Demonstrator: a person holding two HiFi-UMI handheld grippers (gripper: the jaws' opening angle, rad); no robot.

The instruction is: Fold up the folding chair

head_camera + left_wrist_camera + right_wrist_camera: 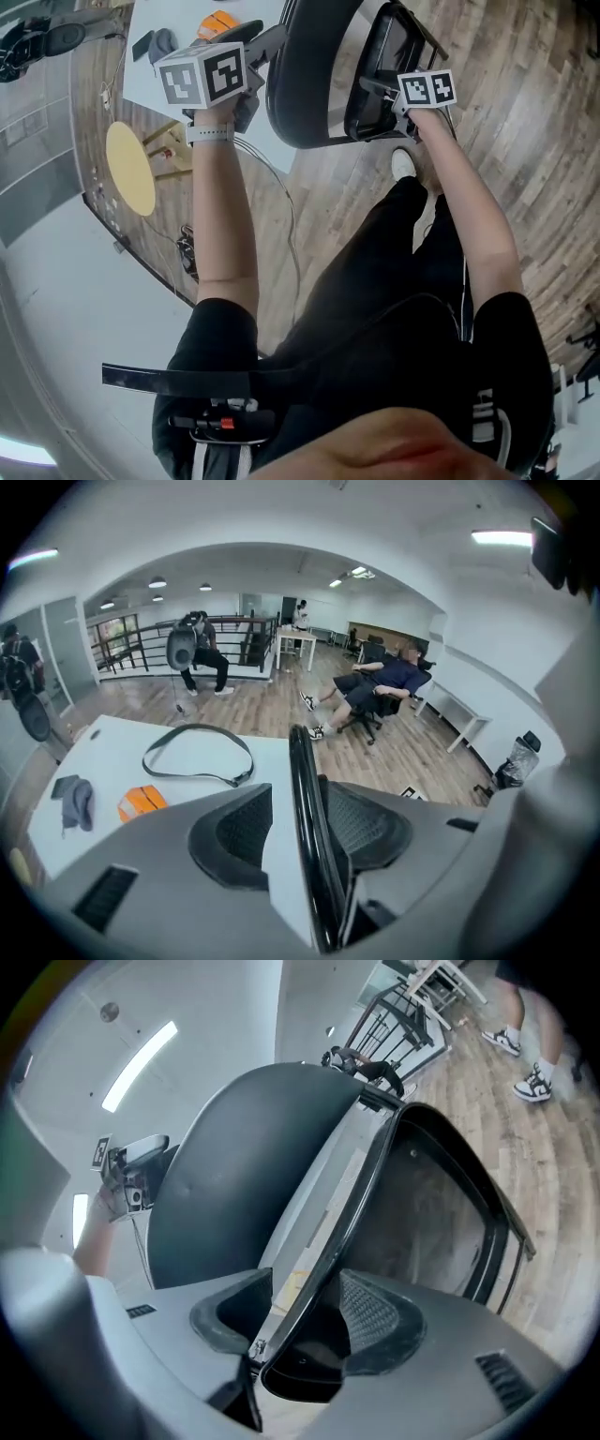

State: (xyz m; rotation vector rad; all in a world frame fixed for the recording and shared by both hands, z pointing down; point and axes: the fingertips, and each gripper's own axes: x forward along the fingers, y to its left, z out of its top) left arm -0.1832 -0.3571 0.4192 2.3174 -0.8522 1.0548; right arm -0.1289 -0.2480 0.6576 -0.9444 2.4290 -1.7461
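The black folding chair (pixel 305 75) stands upright in front of me, its rounded shell beside the seat frame (pixel 380 66). My left gripper (pixel 253 84) is at the shell's left edge. In the left gripper view the chair's thin black rim (pixel 305 789) runs between the jaws of the left gripper (pixel 302 829). It lies close to the right pad (pixel 370 827), and white table shows in the gap on the left. My right gripper (pixel 389 105) straddles the black frame tube (pixel 361 1194). In its own view the right gripper (pixel 305 1321) has pads standing off the tube.
A white table (pixel 122 752) behind the chair carries a black strap (pixel 197 752), an orange object (pixel 141 802) and a grey cloth (pixel 75 799). A yellow round stool (pixel 129 167) stands at the left. Wooden floor (pixel 525 112) spreads to the right. Other people are far back (pixel 380 682).
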